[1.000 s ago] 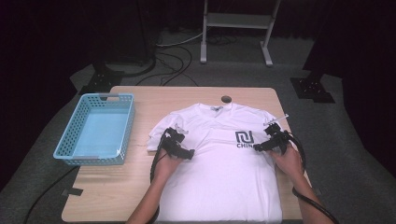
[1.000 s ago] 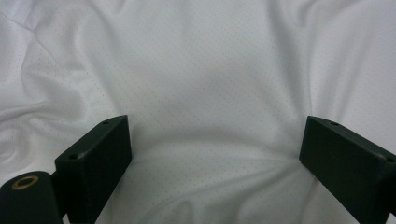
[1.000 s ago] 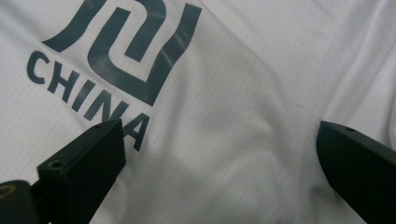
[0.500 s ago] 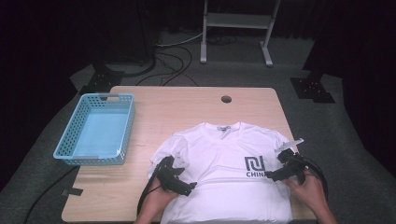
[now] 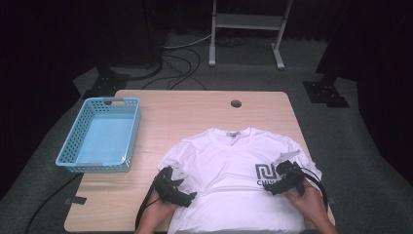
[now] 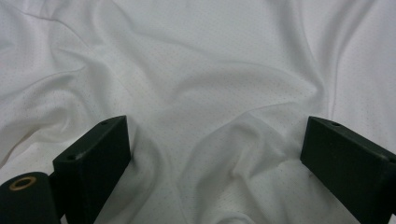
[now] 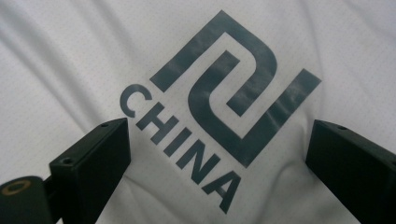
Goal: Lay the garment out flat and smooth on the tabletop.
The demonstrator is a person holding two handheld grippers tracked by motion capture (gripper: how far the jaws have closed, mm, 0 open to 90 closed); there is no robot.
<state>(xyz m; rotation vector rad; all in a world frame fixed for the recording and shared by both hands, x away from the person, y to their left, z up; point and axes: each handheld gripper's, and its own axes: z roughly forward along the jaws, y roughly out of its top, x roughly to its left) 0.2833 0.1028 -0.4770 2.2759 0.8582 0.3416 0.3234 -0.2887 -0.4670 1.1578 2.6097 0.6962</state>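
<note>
Near edge of tabletop [image 5: 195, 107]: both hands come in from the bottom, each with a gripper down on a white t-shirt [image 5: 229, 165] that lies face up, collar pointing away from the person, lower hem hanging at or past the near edge. Left gripper [image 5: 181, 191] sits on the shirt's left side below the sleeve; in the left gripper view its fingers [image 6: 95, 154] are spread wide apart with rumpled fabric bunched between them, nothing pinched. Right gripper [image 5: 281, 181] rests on the chest right by the dark logo [image 7: 219, 107]; its fingers [image 7: 93, 158] are also released, straddling the "CHINA" print, cloth flat under them. Work looks like arranging or starting to fold the shirt, grasp not made yet. Risks, as a judgement: left side has loose ridges, so closing there could catch a double layer or only a wrinkle, and the pull would drag the shirt crooked. Right side cloth is smooth and taut, fingers may slip shut on nothing or grab only the top layer. Uneven pulls between the two sides could skew the shirt, and since it sits close to the near edge, more of it could slide off the tabletop. Farther off, a blue basket [image 5: 100, 136] stands empty at the left, well apart from the shirt; a round hole [image 5: 236, 103] sits near the far edge.
</note>
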